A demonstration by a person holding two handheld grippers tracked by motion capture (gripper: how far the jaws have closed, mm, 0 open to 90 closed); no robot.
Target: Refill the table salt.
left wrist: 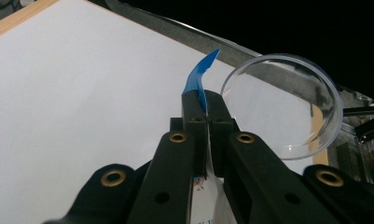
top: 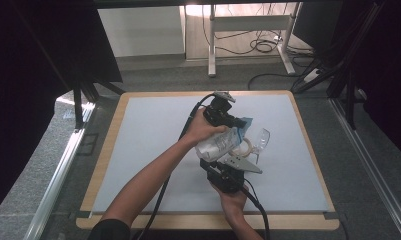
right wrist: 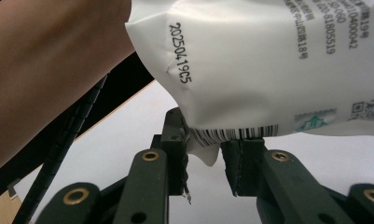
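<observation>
A white printed pouch [top: 217,143] with a blue top edge [left wrist: 199,74] hangs above the middle of the white mat [top: 148,150]. My left gripper [top: 236,122] is shut on that blue top edge, seen close in the left gripper view [left wrist: 206,109]. My right gripper [top: 217,161] sits below the pouch. In the right gripper view its jaws [right wrist: 204,161] stand apart, with the pouch's bottom seam [right wrist: 231,133] hanging between them and touching one jaw. A clear plastic cup [top: 260,139] lies tilted just right of the pouch; its round rim [left wrist: 282,107] shows beside my left jaws.
The mat covers a wood-edged table [top: 105,150]. Cables trail from both grippers toward the near edge [top: 163,195]. Dark curtains and a metal rail [top: 63,160] flank the left side; a desk frame and cables [top: 248,45] stand beyond.
</observation>
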